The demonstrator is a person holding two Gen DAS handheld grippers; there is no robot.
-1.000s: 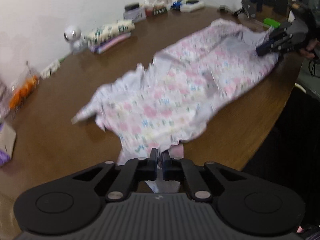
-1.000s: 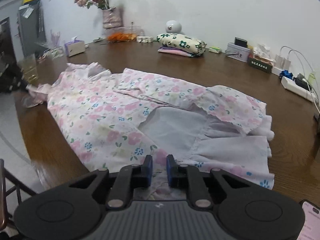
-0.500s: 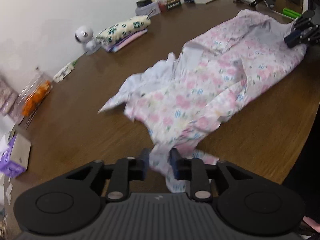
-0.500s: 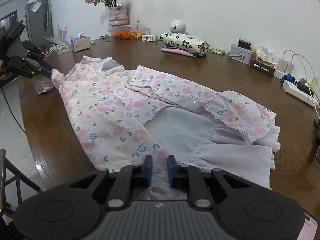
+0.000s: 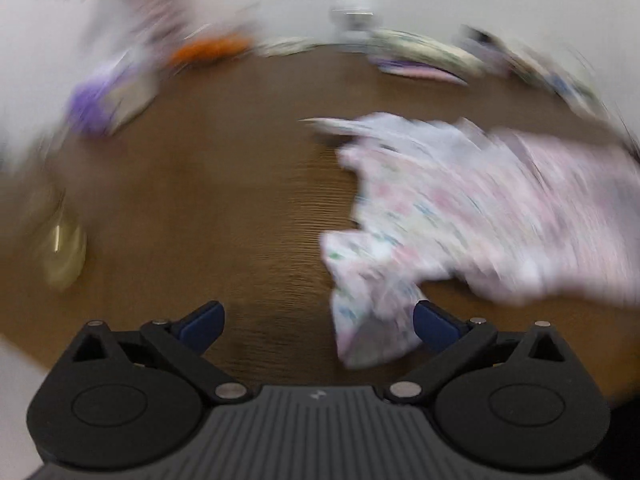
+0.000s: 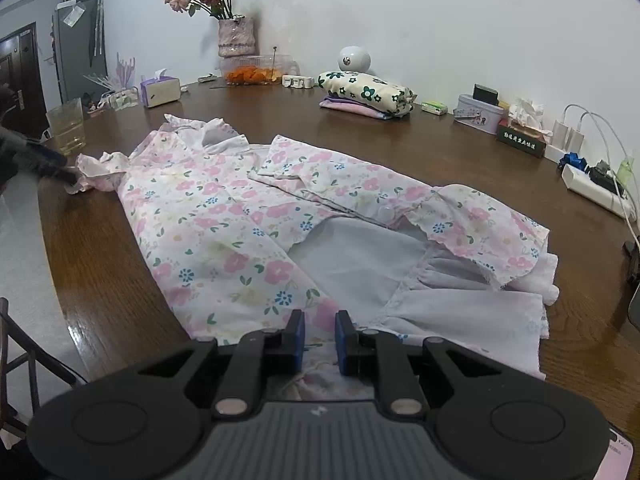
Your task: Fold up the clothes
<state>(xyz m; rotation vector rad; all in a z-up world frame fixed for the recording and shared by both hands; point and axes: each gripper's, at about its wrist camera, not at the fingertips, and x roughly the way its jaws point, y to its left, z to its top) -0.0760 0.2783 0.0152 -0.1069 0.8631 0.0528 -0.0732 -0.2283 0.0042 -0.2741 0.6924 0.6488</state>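
A pink floral garment [image 6: 224, 216] lies spread on the brown table [image 6: 104, 280], its pale lining showing at the right. My right gripper [image 6: 320, 340] is shut on the garment's near hem, with cloth pinched between the blue pads. The left wrist view is heavily blurred. There my left gripper [image 5: 318, 322] has its jaws opening wide. The garment's sleeve end [image 5: 368, 320] lies on the table between the fingers, close to the right fingertip [image 5: 432, 324], and no pad presses it. In the right wrist view the left gripper [image 6: 44, 164] is a dark blur beside the ruffled sleeve [image 6: 96, 172].
A glass of yellowish liquid [image 6: 68, 128] stands near the far left edge, with a tissue box [image 6: 160, 90] and a flower vase [image 6: 236, 36] behind it. Folded clothes [image 6: 366, 92], a tin [image 6: 478, 118] and a power strip [image 6: 596, 188] line the wall. A chair [image 6: 16, 360] stands off the table's left edge.
My left gripper has opened and let go of the sleeve, which now lies on the table. It has also rolled and dropped lower. My right gripper has kept still, shut on the hem.
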